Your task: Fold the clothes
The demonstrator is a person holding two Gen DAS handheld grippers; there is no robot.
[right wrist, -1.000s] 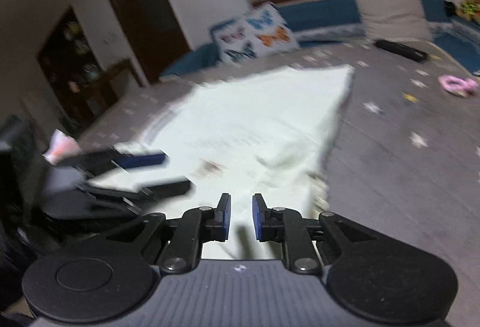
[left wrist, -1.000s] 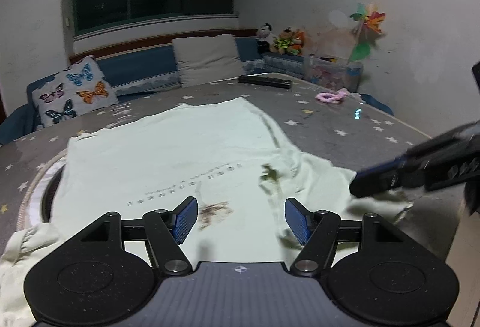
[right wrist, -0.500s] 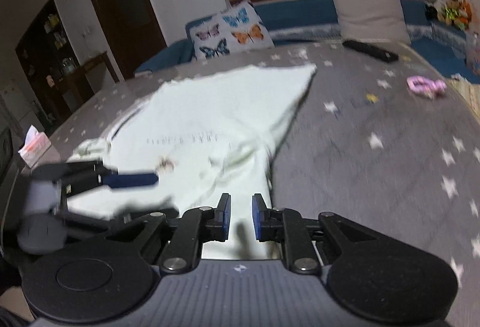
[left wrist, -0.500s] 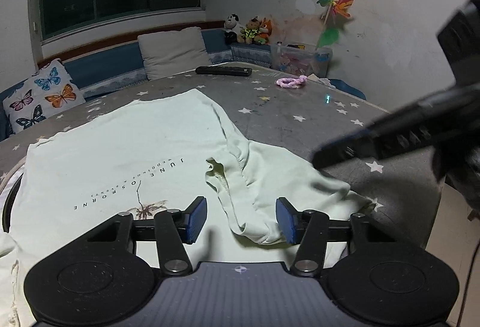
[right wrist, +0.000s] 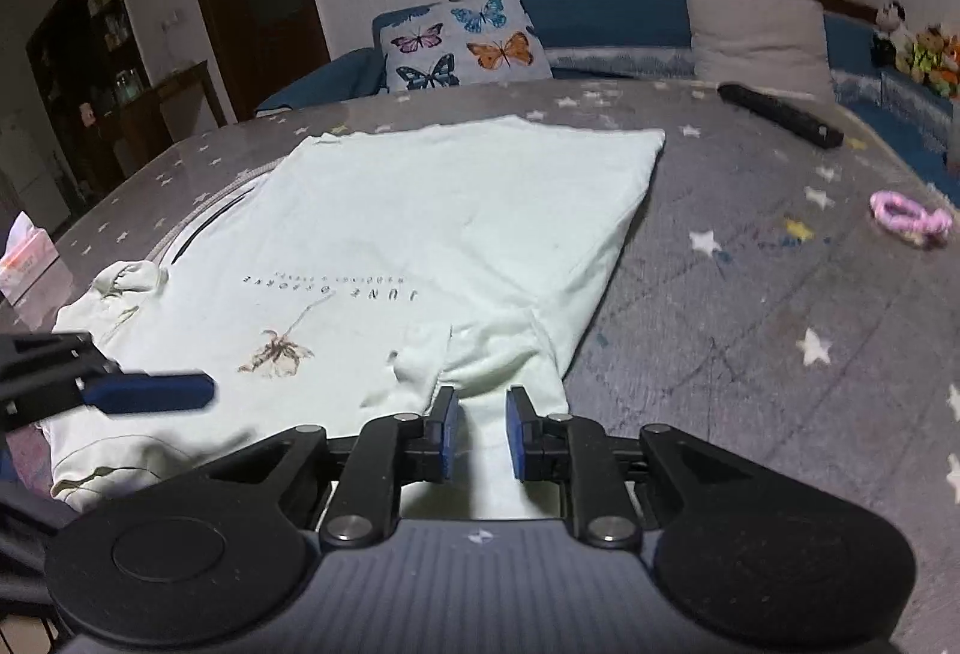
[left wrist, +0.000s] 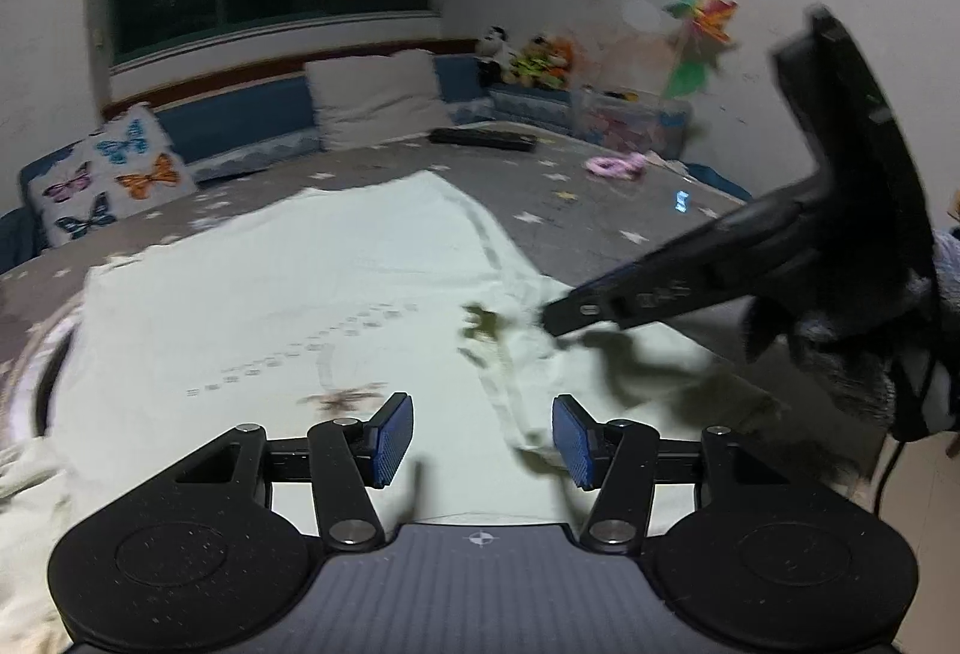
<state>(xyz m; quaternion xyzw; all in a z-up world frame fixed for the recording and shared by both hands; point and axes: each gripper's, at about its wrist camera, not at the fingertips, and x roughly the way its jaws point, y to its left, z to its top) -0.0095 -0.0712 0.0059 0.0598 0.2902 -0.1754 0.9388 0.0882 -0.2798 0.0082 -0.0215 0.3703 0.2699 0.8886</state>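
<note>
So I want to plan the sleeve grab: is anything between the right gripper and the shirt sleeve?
Nothing visible: the right gripper has its jaws apart, straddling the sleeve of the pale shirt.

**Gripper poses, both hands**

Your left gripper (left wrist: 482,441) is held low with its blue-padded fingers (left wrist: 391,438) spread wide apart. Your right gripper (right wrist: 482,435) has its jaws parted by a narrow gap; seen from the left camera, it reaches in from the right, tilted downward.
</note>
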